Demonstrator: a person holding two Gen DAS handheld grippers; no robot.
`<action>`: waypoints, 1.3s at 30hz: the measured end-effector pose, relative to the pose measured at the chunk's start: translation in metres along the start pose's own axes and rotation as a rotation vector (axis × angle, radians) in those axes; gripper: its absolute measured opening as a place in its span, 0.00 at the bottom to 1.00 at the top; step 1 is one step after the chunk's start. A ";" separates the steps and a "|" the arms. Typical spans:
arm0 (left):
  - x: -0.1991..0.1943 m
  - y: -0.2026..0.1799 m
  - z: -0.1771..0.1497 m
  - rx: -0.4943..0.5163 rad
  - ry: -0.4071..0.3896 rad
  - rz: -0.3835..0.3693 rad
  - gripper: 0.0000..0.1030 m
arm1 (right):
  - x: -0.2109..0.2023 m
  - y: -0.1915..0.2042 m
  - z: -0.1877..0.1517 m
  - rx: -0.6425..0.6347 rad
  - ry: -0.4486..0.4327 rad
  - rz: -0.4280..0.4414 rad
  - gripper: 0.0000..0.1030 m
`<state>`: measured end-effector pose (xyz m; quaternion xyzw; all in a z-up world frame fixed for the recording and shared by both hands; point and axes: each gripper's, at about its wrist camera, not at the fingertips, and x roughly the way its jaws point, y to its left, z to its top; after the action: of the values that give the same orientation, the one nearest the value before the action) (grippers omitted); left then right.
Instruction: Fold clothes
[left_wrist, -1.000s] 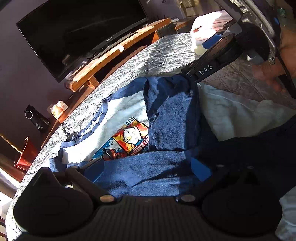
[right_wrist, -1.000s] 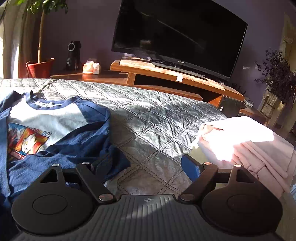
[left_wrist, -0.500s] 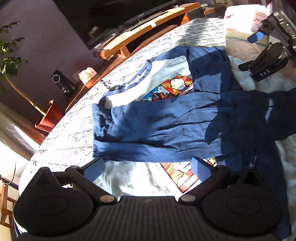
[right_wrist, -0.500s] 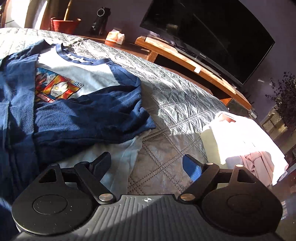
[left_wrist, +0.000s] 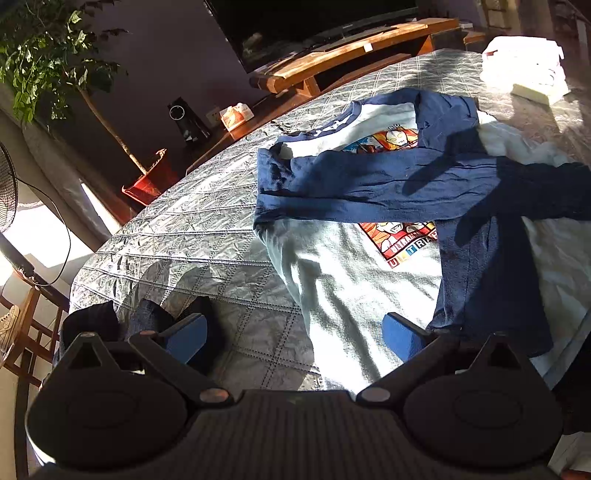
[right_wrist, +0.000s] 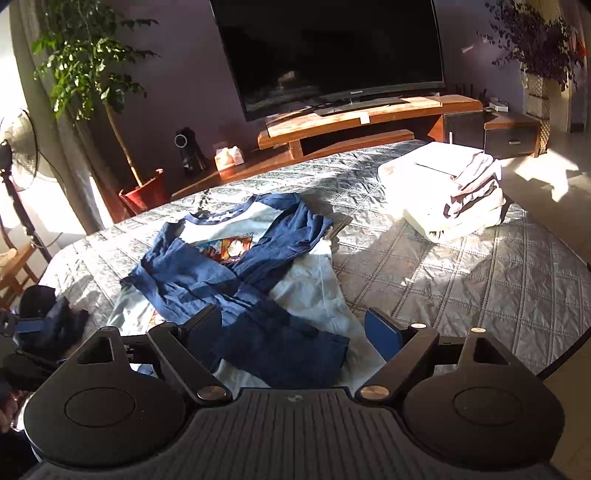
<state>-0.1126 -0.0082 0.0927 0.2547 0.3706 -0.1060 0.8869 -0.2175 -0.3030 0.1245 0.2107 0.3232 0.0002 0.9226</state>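
A white shirt with navy sleeves and a cartoon print (left_wrist: 369, 266) lies flat on the grey quilted bed (left_wrist: 192, 229). Both navy sleeves are folded across its chest. My left gripper (left_wrist: 295, 336) hovers open above the shirt's near left hem, with nothing between its fingers. In the right wrist view the same shirt (right_wrist: 240, 258) lies ahead. My right gripper (right_wrist: 291, 328) stands open over the shirt's near end, holding nothing. A stack of folded pale clothes (right_wrist: 443, 192) sits at the bed's far right.
Dark bunched clothing (left_wrist: 110, 321) lies at the bed's near left edge. Beyond the bed stand a television (right_wrist: 332, 48) on a wooden stand (right_wrist: 369, 114), a potted plant (right_wrist: 144, 192) and a fan (right_wrist: 18, 151). Bare quilt (right_wrist: 461, 288) stretches to the right of the shirt.
Both grippers have drawn back from the shirt and risen, so the whole shirt now shows. The right gripper has left the left wrist view. Both stay open.
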 end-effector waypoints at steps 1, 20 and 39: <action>-0.005 0.000 -0.002 -0.025 -0.003 -0.008 0.98 | -0.002 0.005 -0.006 0.033 0.026 0.077 0.86; -0.078 -0.054 -0.052 -0.175 -0.012 -0.102 0.98 | 0.009 0.002 -0.031 0.057 0.107 0.054 0.68; -0.081 -0.008 -0.065 -0.404 -0.003 -0.089 0.98 | 0.013 0.018 -0.032 0.081 0.098 0.102 0.70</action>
<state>-0.2118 0.0189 0.1087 0.0546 0.3939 -0.0691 0.9149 -0.2235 -0.2722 0.1012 0.2638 0.3567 0.0445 0.8951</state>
